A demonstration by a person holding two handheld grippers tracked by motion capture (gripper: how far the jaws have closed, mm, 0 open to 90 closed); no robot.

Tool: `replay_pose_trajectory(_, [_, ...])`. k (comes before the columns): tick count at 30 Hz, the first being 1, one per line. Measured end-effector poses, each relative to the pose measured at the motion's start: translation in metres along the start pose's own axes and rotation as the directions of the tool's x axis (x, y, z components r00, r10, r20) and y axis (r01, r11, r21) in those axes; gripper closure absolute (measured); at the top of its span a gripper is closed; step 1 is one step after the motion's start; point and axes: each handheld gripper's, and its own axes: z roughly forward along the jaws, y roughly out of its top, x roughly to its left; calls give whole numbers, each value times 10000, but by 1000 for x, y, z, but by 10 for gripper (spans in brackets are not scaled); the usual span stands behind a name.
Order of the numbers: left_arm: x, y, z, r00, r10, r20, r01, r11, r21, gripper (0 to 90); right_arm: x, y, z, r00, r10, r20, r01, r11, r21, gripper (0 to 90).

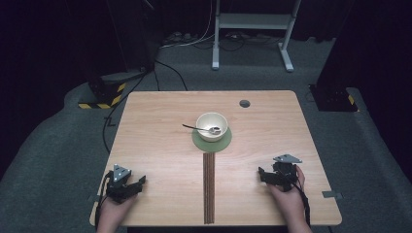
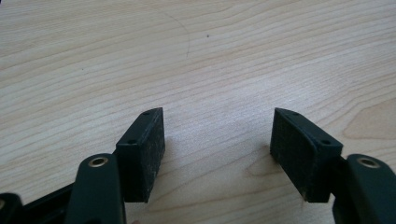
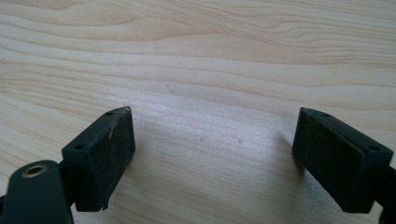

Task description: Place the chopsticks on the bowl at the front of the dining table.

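My left gripper (image 1: pixel 138 183) and right gripper (image 1: pixel 263 174) rest open (nothing between them), flanking the chopsticks (image 1: pixel 209 187); bowl (image 1: pixel 212 125) beyond.

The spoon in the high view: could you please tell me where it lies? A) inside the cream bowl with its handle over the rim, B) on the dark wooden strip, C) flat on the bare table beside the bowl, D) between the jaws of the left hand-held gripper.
A: the spoon rests in the cream bowl, which sits on a green mat, its handle sticking out over the bowl's left rim.
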Motion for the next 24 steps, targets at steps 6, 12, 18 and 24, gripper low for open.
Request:
replay_pose_trajectory(6, [-1,0,0,10000,-65,68,66,10000,-66,355,0,0,0,10000,9,4,-9,10000,3,126])
replay_pose_trajectory(12, [-1,0,0,10000,-56,70,57,10000,-54,355,0,0,0,10000,0,6,0,10000,1,127])
replay_pose_trajectory(18, [-1,0,-1,10000,3,59,-4,10000,79,355,0,0,-1,9999,-108,-59,107,9999,-42,155])
replay_pose_trajectory(24, [-1,0,-1,10000,14,41,-15,10000,76,353,2,-1,-2,9995,-270,-133,268,9995,-174,212])
